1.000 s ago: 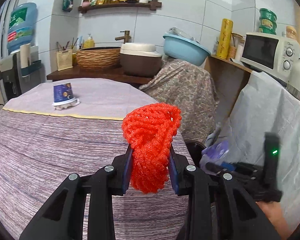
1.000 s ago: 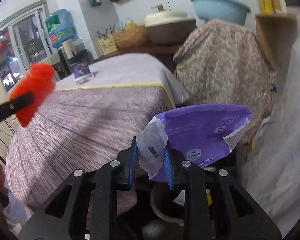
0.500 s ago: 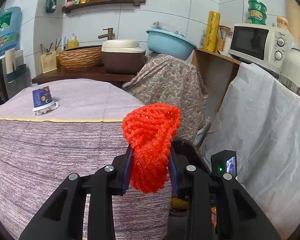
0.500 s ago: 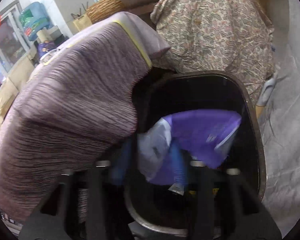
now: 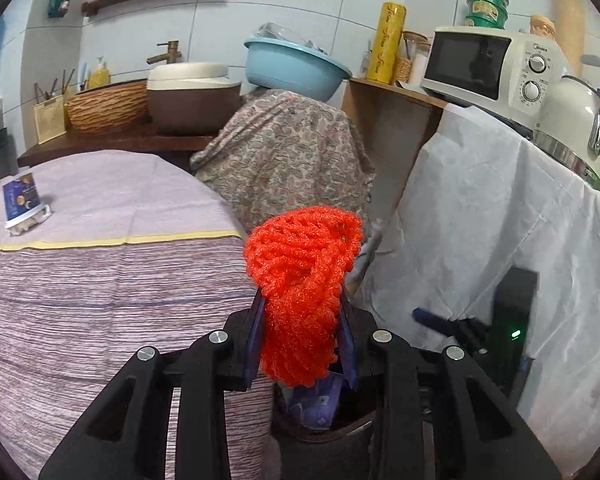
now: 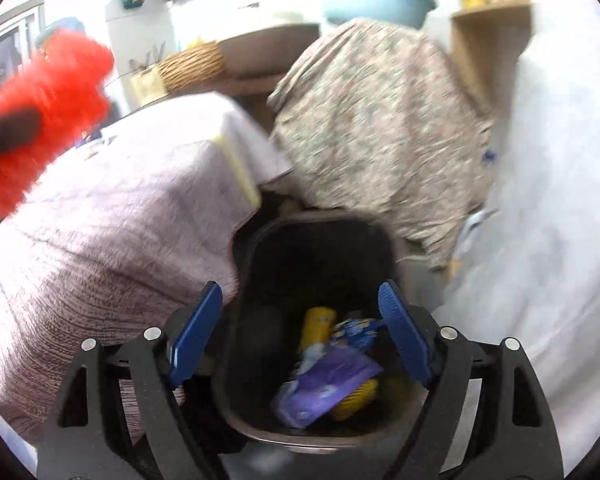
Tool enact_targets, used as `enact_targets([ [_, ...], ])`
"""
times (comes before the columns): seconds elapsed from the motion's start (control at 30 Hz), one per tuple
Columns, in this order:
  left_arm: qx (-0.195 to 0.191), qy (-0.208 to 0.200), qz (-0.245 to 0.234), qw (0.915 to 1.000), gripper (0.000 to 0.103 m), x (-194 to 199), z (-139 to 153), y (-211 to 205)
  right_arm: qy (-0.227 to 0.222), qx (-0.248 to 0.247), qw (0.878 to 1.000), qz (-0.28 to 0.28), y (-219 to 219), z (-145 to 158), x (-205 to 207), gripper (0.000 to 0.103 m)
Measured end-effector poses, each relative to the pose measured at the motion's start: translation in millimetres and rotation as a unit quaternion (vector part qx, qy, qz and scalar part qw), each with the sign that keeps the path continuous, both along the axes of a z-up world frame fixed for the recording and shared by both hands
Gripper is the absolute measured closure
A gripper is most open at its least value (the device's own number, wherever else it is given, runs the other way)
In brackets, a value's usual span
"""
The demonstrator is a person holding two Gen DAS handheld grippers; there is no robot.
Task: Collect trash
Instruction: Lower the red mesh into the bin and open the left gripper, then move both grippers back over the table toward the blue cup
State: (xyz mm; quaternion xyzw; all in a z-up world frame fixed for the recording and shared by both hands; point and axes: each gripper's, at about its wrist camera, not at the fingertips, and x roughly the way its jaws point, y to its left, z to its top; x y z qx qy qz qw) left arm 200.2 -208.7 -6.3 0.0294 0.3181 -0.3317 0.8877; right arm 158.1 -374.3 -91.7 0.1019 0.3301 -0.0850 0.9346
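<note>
- The right gripper (image 6: pixel 300 328) is seen with jaws just spread apart and nothing between them; the purple bag (image 6: pixel 326 380) lies below inside the black bin (image 6: pixel 320 248), evidently dropped there.
- The left gripper (image 5: pixel 300 336) is clamped on the red mesh netting (image 5: pixel 300 276), carried near the bin for disposal.
- A paper cup (image 5: pixel 22 204) is left on the worktop (image 5: pixel 100 280), uncollected.

pouch (image 6: pixel 328 390) in the bin (image 6: pixel 260 256) beside the table (image 6: pixel 112 216), cup (image 5: pixel 22 208) on the table's far end
</note>
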Motion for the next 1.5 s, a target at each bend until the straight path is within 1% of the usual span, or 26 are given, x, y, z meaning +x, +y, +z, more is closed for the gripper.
enact_targets([
  [0.07,0.002,0.005,-0.01,0.9999,0.071,1,-6,-9,-0.003,-0.012,1.0,-0.015,-9,8,-7,0.023],
  [0.17,0.01,0.019,-0.021,0.9995,0.071,4,-17,-21,-0.01,-0.011,0.999,-0.039,-27,20,-20,0.023],
  [0.3,0.015,0.047,-0.031,0.9983,0.071,11,-36,-33,-0.022,-0.013,0.998,-0.06,-41,34,-33,0.023],
  [0.4,0.027,0.062,-0.037,0.997,0.071,16,-51,-43,-0.029,-0.013,0.997,-0.064,-44,41,-39,0.022],
  [0.5,0.032,0.08,-0.046,0.9952,0.071,21,-63,-52,-0.028,-0.027,0.997,-0.07,-44,43,-42,0.022],
  [0.57,0.033,0.091,-0.047,0.9942,0.071,25,-70,-57,-0.029,-0.025,0.997,-0.071,-45,44,-44,0.02],
  [0.6,0.034,0.094,-0.049,0.9937,0.071,26,-71,-59,-0.029,-0.026,0.997,-0.073,-46,44,-44,0.019],
  [0.63,0.035,0.096,-0.051,0.9934,0.061,26,-73,-61,-0.028,-0.028,0.996,-0.076,-46,44,-44,0.017],
  [0.67,0.037,0.096,-0.052,0.9933,0.05,26,-74,-63,-0.028,-0.029,0.996,-0.079,-46,44,-44,0.017],
  [0.7,0.037,0.089,-0.055,0.9938,0.047,23,-73,-64,-0.029,-0.028,0.996,-0.081,-48,44,-45,0.017],
  [0.73,0.038,0.084,-0.056,0.9942,0.039,22,-72,-66,-0.029,-0.027,0.996,-0.081,-49,44,-46,0.017],
  [0.77,0.038,0.077,-0.057,0.9947,0.033,19,-69,-66,-0.029,-0.026,0.996,-0.082,-51,44,-46,0.017],
  [0.93,0.024,0.07,-0.069,0.9948,0.029,10,-58,-67,-0.03,-0.029,0.995,-0.091,-57,46,-49,0.017],
  [1.07,0.015,0.06,-0.073,0.9954,0.027,0,-46,-59,-0.034,-0.031,0.994,-0.095,-59,50,-48,0.016],
  [1.17,0.008,0.05,-0.071,0.9962,0.025,-5,-36,-50,-0.035,-0.025,0.995,-0.087,-58,51,-45,0.016],
  [1.33,0.01,0.016,-0.041,0.999,0.02,-10,-19,-24,-0.04,-0.008,0.998,-0.055,-45,58,-26,0.016],
  [1.4,0.009,0.007,-0.021,0.9997,0.018,-8,-14,-6,-0.041,-0.004,0.999,-0.033,-35,62,-15,0.015],
  [1.5,0.022,-0.017,0.024,0.9993,0.016,-7,-8,23,-0.046,0.008,0.999,-0.001,-18,69,2,0.013],
])
